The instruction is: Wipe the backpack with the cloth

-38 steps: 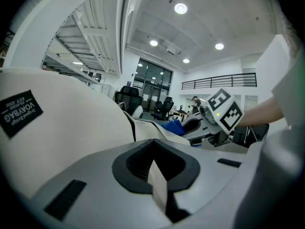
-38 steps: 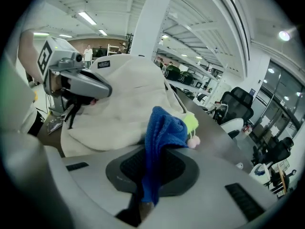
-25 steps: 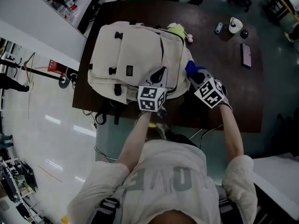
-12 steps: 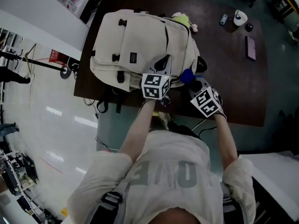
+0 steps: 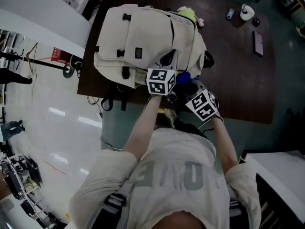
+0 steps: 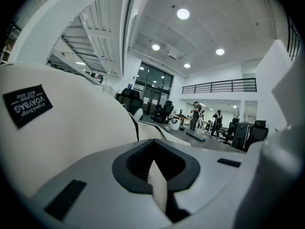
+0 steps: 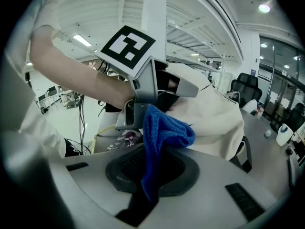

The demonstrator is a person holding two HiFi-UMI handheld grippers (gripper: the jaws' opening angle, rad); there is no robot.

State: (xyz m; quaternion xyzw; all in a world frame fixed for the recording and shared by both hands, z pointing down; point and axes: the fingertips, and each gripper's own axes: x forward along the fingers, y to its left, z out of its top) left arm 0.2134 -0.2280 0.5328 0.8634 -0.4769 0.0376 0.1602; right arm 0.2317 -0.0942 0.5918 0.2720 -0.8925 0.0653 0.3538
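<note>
A cream backpack (image 5: 138,37) lies flat on the dark table (image 5: 238,80). My left gripper (image 5: 167,62) rests on its near right part, shut on a thin cream fold of the backpack (image 6: 158,187); the bag's black label (image 6: 28,105) shows at the left. Just right of it, my right gripper (image 5: 189,86) is shut on a blue cloth (image 5: 183,78). In the right gripper view the cloth (image 7: 162,132) hangs from the jaws, against the backpack's near side (image 7: 214,120) and right below the left gripper's marker cube (image 7: 126,44).
A green plush toy (image 5: 189,14) lies at the backpack's far side. A white cup (image 5: 246,12), two small dark items (image 5: 230,14) and a phone (image 5: 258,42) lie at the table's far right. The table's near edge is under my hands; a black strap (image 5: 107,104) hangs over it.
My right gripper has carried the blue cloth leftward along the backpack's near right side, ending close beside the left gripper. The left gripper has kept its hold on the backpack.
</note>
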